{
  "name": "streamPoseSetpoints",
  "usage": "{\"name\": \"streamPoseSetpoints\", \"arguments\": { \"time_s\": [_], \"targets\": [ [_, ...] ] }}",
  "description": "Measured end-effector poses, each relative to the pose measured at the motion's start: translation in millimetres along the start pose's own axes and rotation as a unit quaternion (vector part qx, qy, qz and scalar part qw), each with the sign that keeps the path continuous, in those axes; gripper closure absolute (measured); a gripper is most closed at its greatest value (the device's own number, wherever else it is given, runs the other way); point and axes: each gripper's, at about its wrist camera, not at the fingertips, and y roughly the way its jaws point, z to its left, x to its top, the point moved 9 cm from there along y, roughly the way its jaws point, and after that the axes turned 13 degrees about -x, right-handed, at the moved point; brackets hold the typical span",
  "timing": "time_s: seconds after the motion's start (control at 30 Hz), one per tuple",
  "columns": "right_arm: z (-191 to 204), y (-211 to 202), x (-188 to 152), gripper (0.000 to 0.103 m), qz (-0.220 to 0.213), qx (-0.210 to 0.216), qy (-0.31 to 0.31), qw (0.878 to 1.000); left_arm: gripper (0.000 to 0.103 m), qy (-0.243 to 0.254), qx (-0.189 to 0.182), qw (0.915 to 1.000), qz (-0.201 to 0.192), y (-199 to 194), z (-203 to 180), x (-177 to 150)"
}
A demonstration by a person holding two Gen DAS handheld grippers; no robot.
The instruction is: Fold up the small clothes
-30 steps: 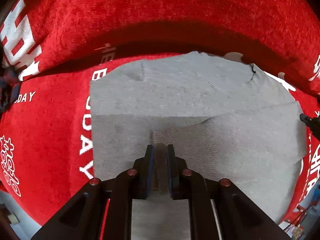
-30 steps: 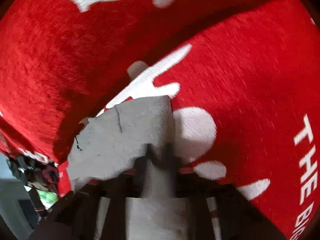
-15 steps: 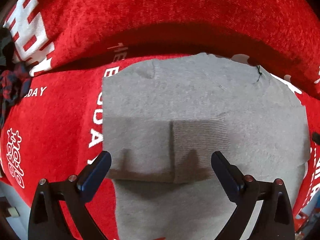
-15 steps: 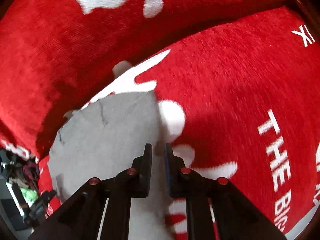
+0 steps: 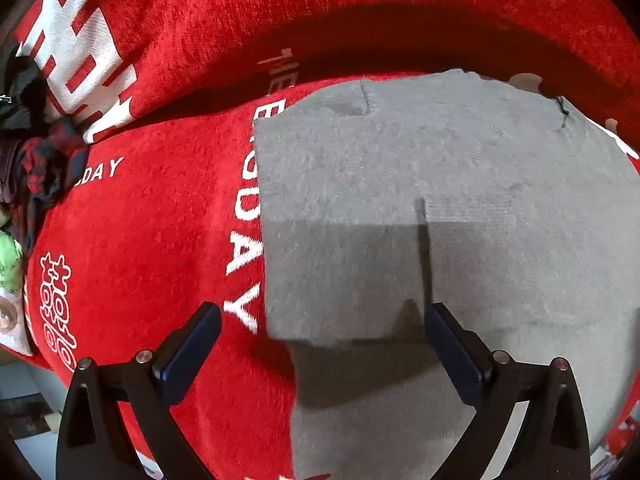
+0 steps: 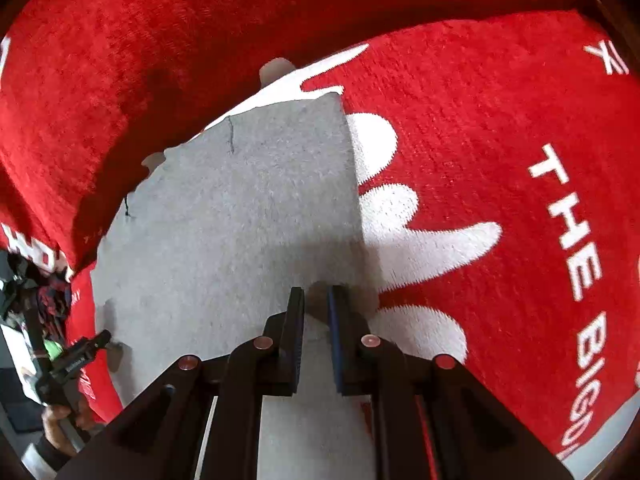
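A grey knit garment [image 5: 400, 160] lies folded on a red blanket [image 5: 140, 220] with white lettering. Two folded-in flaps meet at a seam down its middle, and their lower edge casts a shadow on the layer below. My left gripper [image 5: 322, 312] hovers over that lower edge, its jaws wide open and empty. In the right wrist view the garment [image 6: 240, 220] lies flat. My right gripper [image 6: 316, 296] hangs over its right edge, shut to a narrow slit with no cloth pinched.
The red blanket [image 6: 500, 140] runs up over a raised back cushion behind the garment. A heap of dark plaid clothes [image 5: 36, 168] and something green [image 5: 10, 264] sit at the far left. A hand [image 6: 60, 420] holds the other gripper at the garment's left side.
The left jaws went from shut on a grey fold to wide open; that fold now lies flat. The right gripper dropped the lifted corner and moved along the garment's right edge.
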Motion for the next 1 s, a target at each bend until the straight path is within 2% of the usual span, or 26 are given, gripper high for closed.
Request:
{"name": "streamPoseSetpoints", "arguments": {
  "time_s": [0.1, 0.17, 0.23, 0.4, 0.53, 0.77, 0.9, 1.0],
  "targets": [
    [3.1, -12.2, -9.1, 0.087, -0.002, -0.003, -0.006, 1.0, 0.001, 0.002, -0.009, 0.9999, 0.005, -5.7, -6.8, -5.8],
    [5.6, -18.4, -15.0, 0.08, 0.001, -0.001, -0.006, 1.0, 0.001, 0.001, -0.016, 0.9998, 0.008, -7.7, -12.3, -8.9],
    [10.2, -23.2, -22.6, 0.066, 0.006, 0.003, -0.006, 1.0, 0.001, 0.0, -0.028, 0.9996, 0.009, -10.3, -19.2, -11.6],
    [21.4, -30.5, -40.0, 0.062, 0.024, 0.017, -0.005, 1.0, 0.001, 0.007, -0.048, 0.9986, 0.021, -19.9, -40.0, -21.6],
    [30.6, -33.9, -52.5, 0.041, 0.037, 0.028, -0.013, 0.999, 0.001, 0.023, -0.048, 0.9981, 0.032, -27.6, -55.1, -28.8],
    [41.5, -38.8, -72.0, 0.04, 0.061, 0.048, -0.036, 0.996, 0.001, 0.046, -0.027, 0.9978, 0.039, -39.5, -71.2, -38.4],
    [42.1, -39.3, -79.0, 0.04, 0.076, 0.058, -0.045, 0.994, 0.001, 0.036, -0.034, 0.9973, 0.054, -40.5, -77.4, -48.6],
    [39.8, -38.7, -83.1, 0.04, 0.086, 0.064, -0.054, 0.993, 0.001, 0.025, -0.021, 0.9979, 0.056, -43.8, -80.7, -57.3]
  ]
}}
